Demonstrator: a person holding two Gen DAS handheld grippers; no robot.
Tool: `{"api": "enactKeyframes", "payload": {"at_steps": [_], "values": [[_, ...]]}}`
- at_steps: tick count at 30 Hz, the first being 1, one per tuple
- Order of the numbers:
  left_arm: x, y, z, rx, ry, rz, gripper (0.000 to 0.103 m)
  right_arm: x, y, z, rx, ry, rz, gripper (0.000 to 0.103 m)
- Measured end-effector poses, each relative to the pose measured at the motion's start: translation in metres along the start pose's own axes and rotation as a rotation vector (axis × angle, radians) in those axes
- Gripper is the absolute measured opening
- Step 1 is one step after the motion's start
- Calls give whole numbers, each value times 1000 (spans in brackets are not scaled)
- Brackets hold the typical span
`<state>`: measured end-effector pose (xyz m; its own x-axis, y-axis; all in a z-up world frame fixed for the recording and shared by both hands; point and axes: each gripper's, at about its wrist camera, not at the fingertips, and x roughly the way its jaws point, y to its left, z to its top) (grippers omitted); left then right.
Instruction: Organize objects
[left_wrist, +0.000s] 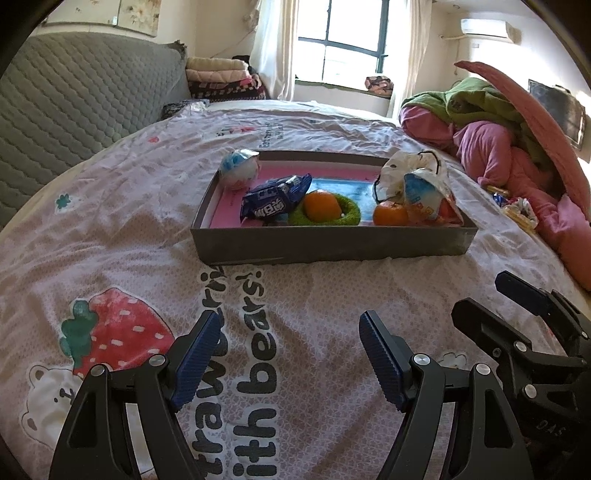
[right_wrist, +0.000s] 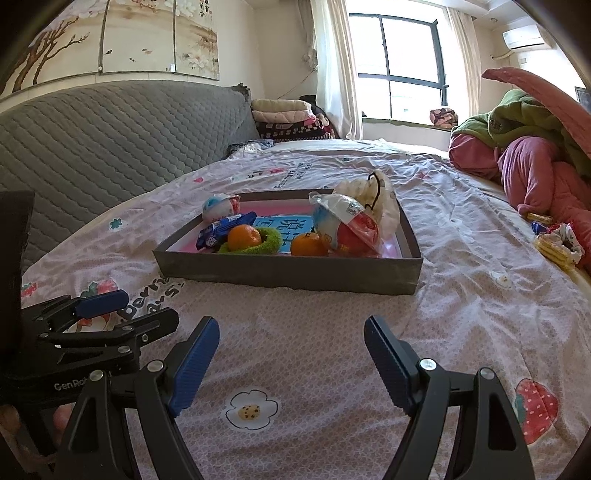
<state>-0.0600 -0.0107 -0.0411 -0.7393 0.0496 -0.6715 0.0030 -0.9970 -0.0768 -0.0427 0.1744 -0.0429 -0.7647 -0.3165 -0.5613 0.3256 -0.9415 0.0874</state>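
I hold both tools low over the pink printed bedsheet (left_wrist: 332, 288), short of the shallow grey cardboard tray (left_wrist: 332, 245). The left gripper (left_wrist: 290, 354) has its blue ribbed pads spread wide with nothing between them; the right gripper (right_wrist: 291, 358) stands the same, apart and empty. Each tool shows at the edge of the other's view, side by side.

Contents of the tray, as found: a blue crinkled snack packet (left_wrist: 275, 199) at the left, leaning on a fuzzy green ring (left_wrist: 325, 216); an orange mandarin (left_wrist: 323, 205) seated inside that ring; a second mandarin (left_wrist: 391, 214) loose to its right; a clear plastic bag of red and white snacks (left_wrist: 424, 199) touching that second fruit; a white knotted plastic bag (left_wrist: 402, 170) behind it at the far right corner; and a round blue-and-white wrapped ball (left_wrist: 239, 170) resting on the far left rim.

Some small wrapped items (right_wrist: 554, 240) lie on the sheet well to the right, beside the heap of pink and green bedding (right_wrist: 535, 147).

My judgement: most things are already gathered, and no grasp is in hand. The next move likely calls for the right tool to swing to the stray items, or for a reach forward to settle the ball off the rim. Either needs the pads kept wide on approach.
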Motion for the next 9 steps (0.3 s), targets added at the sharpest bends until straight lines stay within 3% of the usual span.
{"api": "enactKeyframes", "payload": {"at_steps": [9], "values": [[6, 0, -2, 5, 14, 31, 79, 7, -1, -5, -1, 28, 4, 80]]}}
